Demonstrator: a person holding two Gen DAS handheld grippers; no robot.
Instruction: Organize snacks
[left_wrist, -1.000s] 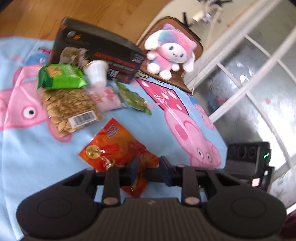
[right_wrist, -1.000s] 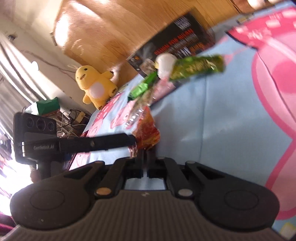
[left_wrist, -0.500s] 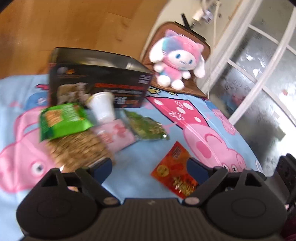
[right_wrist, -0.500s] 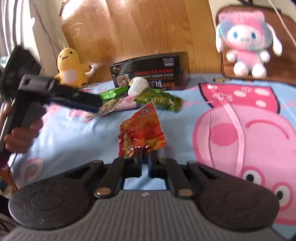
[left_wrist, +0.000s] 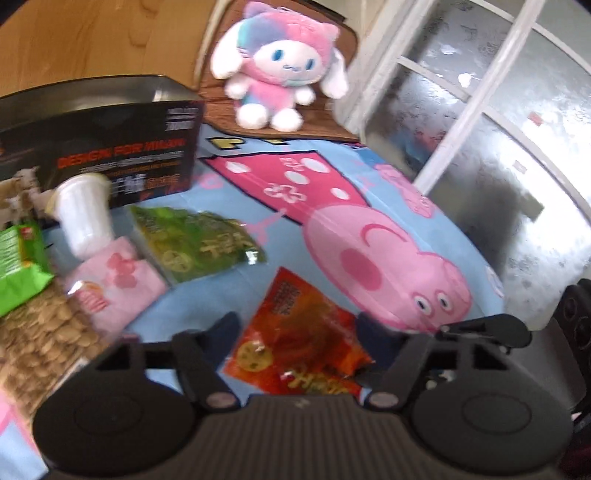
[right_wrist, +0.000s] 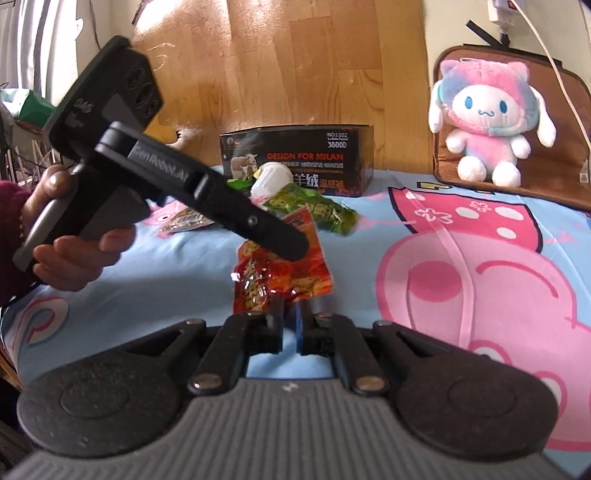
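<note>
A red-orange snack packet (left_wrist: 295, 339) (right_wrist: 284, 269) is over the blue Peppa Pig blanket (left_wrist: 236, 288). My right gripper (right_wrist: 289, 323) is shut on the packet's near edge. My left gripper (left_wrist: 299, 325) is open, its fingers straddling the packet without touching it; it shows in the right wrist view (right_wrist: 280, 236) just above the packet. Behind lie a green packet (left_wrist: 195, 243) (right_wrist: 314, 210), a pink packet (left_wrist: 114, 284), a white cup (left_wrist: 85, 214) (right_wrist: 269, 179), a bright green bag (left_wrist: 18, 266) and a bag of nuts (left_wrist: 44, 347). An open black box (left_wrist: 110, 155) (right_wrist: 295, 162) stands at the back.
A pink plush toy (left_wrist: 280, 70) (right_wrist: 487, 122) sits on a brown cushion (right_wrist: 569, 110) at the head of the bed. A wooden headboard (right_wrist: 295, 62) is behind the box. A window (left_wrist: 498, 129) is on the right of the left wrist view.
My left gripper let go of the red packet, opened wide and swung back over it. My right gripper kept its hold and brought the packet toward the snack pile.
</note>
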